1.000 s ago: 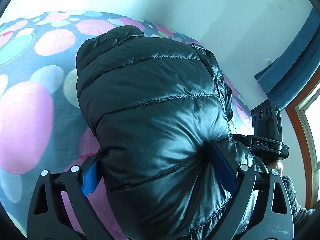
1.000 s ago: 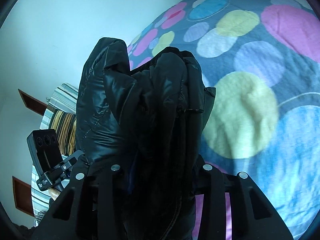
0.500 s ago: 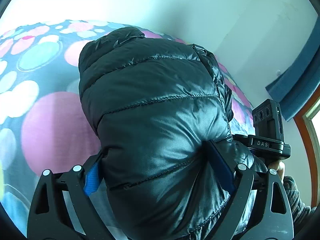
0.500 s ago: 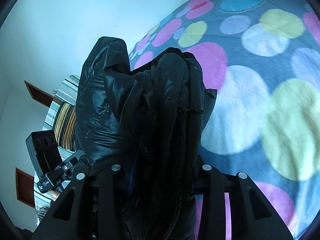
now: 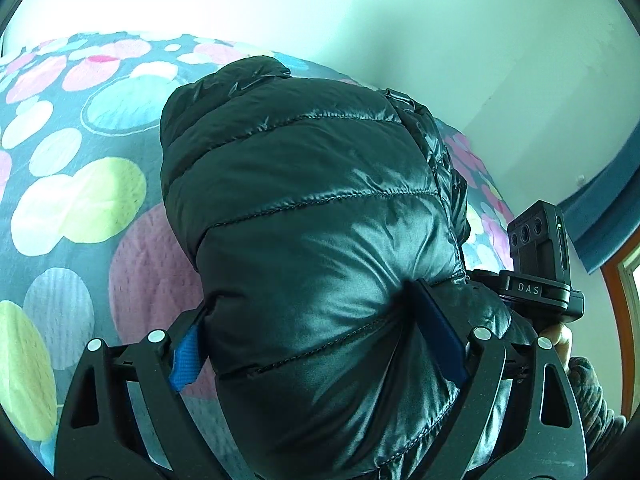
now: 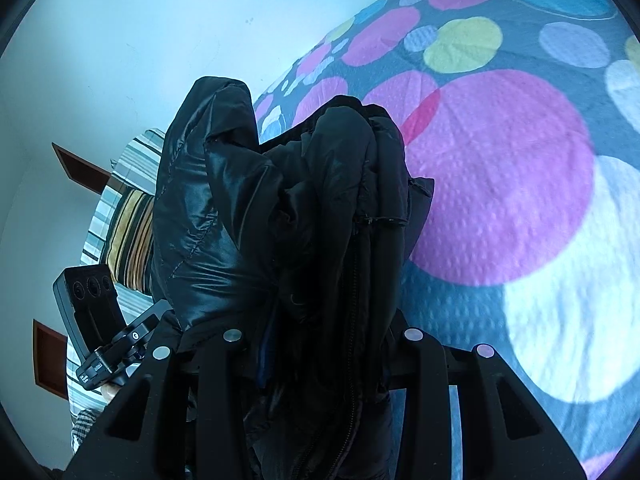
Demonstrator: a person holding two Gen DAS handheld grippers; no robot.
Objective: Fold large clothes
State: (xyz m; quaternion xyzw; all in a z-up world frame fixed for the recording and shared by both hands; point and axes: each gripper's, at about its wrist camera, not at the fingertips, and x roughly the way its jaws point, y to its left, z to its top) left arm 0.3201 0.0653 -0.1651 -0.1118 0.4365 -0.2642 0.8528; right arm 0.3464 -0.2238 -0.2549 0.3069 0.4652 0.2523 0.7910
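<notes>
Over one spotted bedspread (image 5: 80, 200) — one black puffer jacket (image 5: 312, 208), two grippers' fingers (image 5: 186, 356) clamped.

Your rig: black frames, blue pads.
Your left gripper (image 5: 312, 328) carries silver screws; your sleeve (image 5: 592, 392) is grey knit.

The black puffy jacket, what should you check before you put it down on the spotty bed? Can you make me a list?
1. Left gripper squeezes the black puffy jacket between its pads: ok.
2. Right gripper is clamped on the bunched zipper side: ok.
3. Jacket is folded into one bundle: ok.
4. Spotty bedcover ahead has bare room for it: ok.
5. Jacket's lower edge hangs clear of the bed: cannot tell, it is hidden under the grippers.
6. Loose flaps at the top, right wrist view, stay tucked: not ok, two stick up.
</notes>
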